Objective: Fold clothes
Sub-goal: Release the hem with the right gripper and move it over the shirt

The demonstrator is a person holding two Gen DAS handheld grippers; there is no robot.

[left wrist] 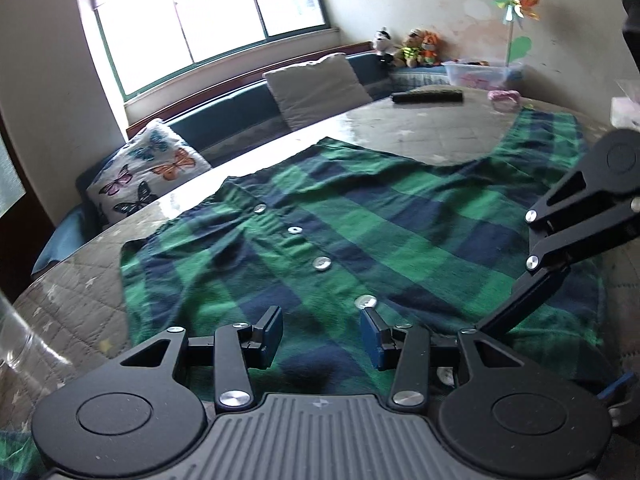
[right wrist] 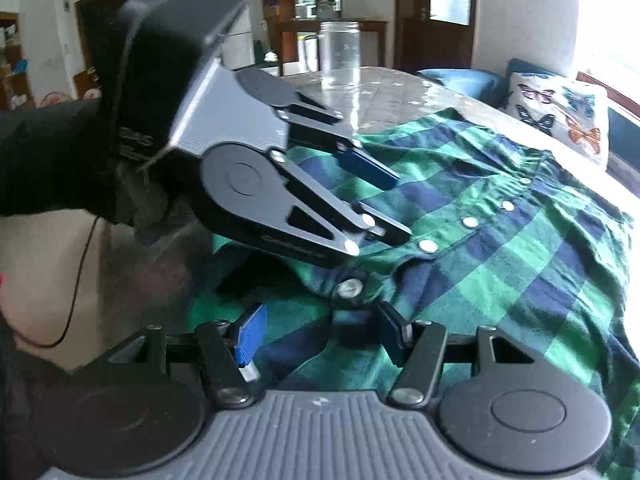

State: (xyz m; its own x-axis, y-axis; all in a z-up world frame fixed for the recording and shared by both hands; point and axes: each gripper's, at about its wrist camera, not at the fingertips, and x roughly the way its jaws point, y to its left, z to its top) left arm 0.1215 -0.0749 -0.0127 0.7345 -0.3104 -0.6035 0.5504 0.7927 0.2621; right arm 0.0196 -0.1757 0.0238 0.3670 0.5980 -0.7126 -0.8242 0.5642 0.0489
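**Ann:** While the green and navy plaid shirt [left wrist: 360, 216] lies spread flat across the tabletop [left wrist: 72, 300], placket up, the left claw [left wrist: 322, 338] hangs just above its near hem, blue pads parted wide with nothing between them.

**Ben:** And the right claw [right wrist: 320, 336] sits low over the same end of the shirt, its fingers spread just as wide, a silver button [right wrist: 347, 289] showing in the gap ahead of it. Whether the pads touch the cloth, I can't tell.

**Ann:** From the right wrist view, the left claw comes in from the left, held by a dark-sleeved arm [right wrist: 48, 156], tips pointing down at the button row.

**Ben:** Buttons [left wrist: 322, 263] run in a line up the middle of the shirt. Fabric is rumpled along that placket.

**Ann:** Beyond the shirt, a clear glass jar [right wrist: 340, 54] stands at the tabletop's far end, and a butterfly cushion [left wrist: 148, 172] rests on the bench just past the edge.
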